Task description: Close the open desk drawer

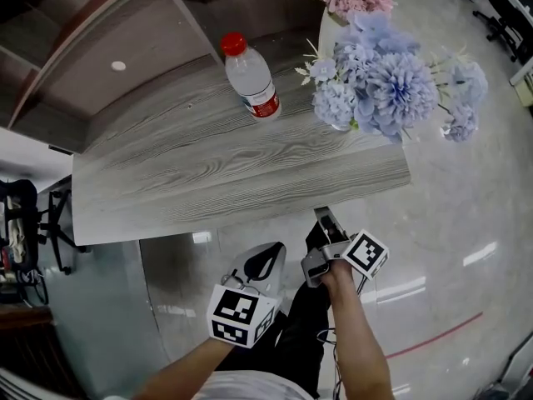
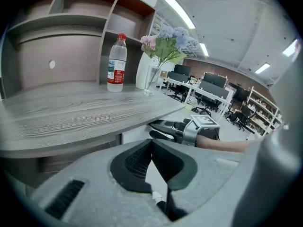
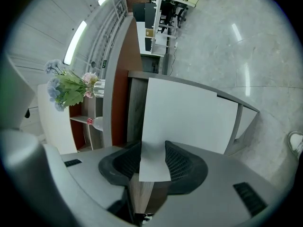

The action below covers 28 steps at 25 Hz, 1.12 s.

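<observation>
The drawer's white front panel [image 3: 189, 112] fills the middle of the right gripper view, and one corner of it sits between my right gripper's [image 3: 152, 162] pads, which close on it from both sides. In the head view the right gripper [image 1: 321, 217] reaches under the front edge of the grey wood desk top [image 1: 233, 165], which hides the drawer. In the left gripper view it [image 2: 155, 129] shows beside the white panel [image 2: 135, 135]. My left gripper [image 1: 277, 248] hangs lower and to the left, away from the desk. Its tips [image 2: 151, 143] meet with nothing held.
A water bottle with a red cap [image 1: 250, 77] and a vase of blue and pink flowers [image 1: 383, 82] stand on the desk top. Shelf cubbies [image 1: 108, 57] rise behind it. A black chair [image 1: 33, 223] stands at the left on the glossy floor [image 1: 466, 223].
</observation>
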Available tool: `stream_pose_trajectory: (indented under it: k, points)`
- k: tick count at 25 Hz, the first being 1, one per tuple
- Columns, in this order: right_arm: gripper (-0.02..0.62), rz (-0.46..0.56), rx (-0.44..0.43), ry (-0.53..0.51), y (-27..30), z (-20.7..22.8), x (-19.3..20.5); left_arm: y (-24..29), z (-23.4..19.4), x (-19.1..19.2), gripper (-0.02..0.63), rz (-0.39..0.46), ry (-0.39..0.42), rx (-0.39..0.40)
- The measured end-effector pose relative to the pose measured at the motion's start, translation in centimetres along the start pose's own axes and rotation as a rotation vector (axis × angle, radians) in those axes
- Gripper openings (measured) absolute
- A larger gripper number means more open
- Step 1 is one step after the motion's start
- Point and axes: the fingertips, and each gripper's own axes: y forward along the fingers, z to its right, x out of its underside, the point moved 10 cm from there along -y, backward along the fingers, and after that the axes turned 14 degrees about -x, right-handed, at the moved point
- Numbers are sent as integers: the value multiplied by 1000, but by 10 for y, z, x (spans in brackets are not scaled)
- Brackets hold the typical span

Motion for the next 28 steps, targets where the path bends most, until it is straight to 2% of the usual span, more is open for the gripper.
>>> stream_pose_trajectory:
  k: [7, 12, 22, 25, 28]
  points:
    - [144, -26, -121, -41, 12, 6, -8, -1, -5, 4, 5, 3, -1, -9]
    - [132, -48, -149, -90, 11, -2, -7, -5, -3, 1, 5, 16, -5, -3]
    - [61, -76, -99, -164, -23, -46, 17, -27, -4, -11, 5, 87, -34, 28]
    - [41, -97, -35, -208, -36, -64, 27, -36, -7, -12, 5, 99, -35, 38]
    - [31, -138, 23, -296, -46, -89, 38, -49, -11, -15, 5, 115, -27, 44]
